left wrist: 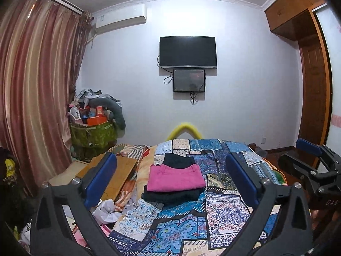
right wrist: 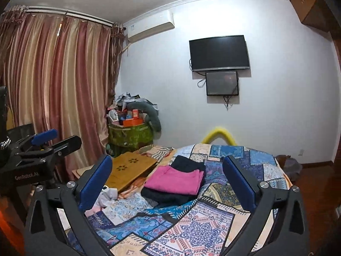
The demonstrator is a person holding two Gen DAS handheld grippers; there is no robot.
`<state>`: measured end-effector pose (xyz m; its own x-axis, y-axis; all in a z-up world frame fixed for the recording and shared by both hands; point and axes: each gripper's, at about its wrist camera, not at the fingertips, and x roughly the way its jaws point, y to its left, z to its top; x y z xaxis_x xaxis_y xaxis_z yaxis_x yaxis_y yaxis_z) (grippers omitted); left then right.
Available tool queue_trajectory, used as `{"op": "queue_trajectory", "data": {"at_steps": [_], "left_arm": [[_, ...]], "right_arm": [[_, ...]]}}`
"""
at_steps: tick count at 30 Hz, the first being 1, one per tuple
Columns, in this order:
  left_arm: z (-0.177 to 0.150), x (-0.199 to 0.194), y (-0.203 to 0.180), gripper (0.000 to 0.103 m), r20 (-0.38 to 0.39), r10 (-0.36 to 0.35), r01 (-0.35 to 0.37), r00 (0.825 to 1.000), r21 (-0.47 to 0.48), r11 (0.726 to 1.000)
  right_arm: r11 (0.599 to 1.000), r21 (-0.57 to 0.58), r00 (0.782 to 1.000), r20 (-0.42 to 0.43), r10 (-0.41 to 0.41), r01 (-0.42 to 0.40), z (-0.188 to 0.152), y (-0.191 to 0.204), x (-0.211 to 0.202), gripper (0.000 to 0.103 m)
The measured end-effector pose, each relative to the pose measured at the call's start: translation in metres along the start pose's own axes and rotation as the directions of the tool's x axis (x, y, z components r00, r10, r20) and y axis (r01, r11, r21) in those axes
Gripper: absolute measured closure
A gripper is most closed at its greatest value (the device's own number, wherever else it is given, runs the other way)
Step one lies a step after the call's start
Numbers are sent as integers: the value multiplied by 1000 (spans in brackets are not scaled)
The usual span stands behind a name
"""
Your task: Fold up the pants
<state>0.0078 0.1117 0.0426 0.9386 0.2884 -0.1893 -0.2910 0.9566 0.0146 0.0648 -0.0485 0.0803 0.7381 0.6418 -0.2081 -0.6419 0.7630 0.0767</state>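
Note:
Folded pink pants (left wrist: 176, 179) lie on top of folded dark pants (left wrist: 170, 196) in a small stack on the patterned bedspread (left wrist: 221, 211); another dark folded garment (left wrist: 179, 160) lies just behind. The stack also shows in the right wrist view (right wrist: 174, 180). My left gripper (left wrist: 170, 181) is open and empty, held back above the bed's near part. My right gripper (right wrist: 168, 183) is open and empty too, beside the left one. Each gripper shows in the other's view: the right (left wrist: 309, 162), the left (right wrist: 42, 145).
A wooden lap table (right wrist: 130, 168) lies on the bed's left side with crumpled white cloth (right wrist: 107, 195) near it. A green bag heaped with clutter (right wrist: 131, 128) stands by the curtain (right wrist: 53, 85). A TV (right wrist: 219, 52) hangs on the far wall. A wardrobe (left wrist: 313, 85) stands at right.

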Motion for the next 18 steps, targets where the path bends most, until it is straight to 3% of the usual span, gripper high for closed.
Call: {"op": "queue_trajectory", "data": {"at_steps": [18], "left_arm": [[-6, 4, 6, 0, -14, 1, -1, 1000, -9, 1000]], "right_arm": [[1000, 17, 1000, -9, -11, 11, -8, -3, -9, 0]]}}
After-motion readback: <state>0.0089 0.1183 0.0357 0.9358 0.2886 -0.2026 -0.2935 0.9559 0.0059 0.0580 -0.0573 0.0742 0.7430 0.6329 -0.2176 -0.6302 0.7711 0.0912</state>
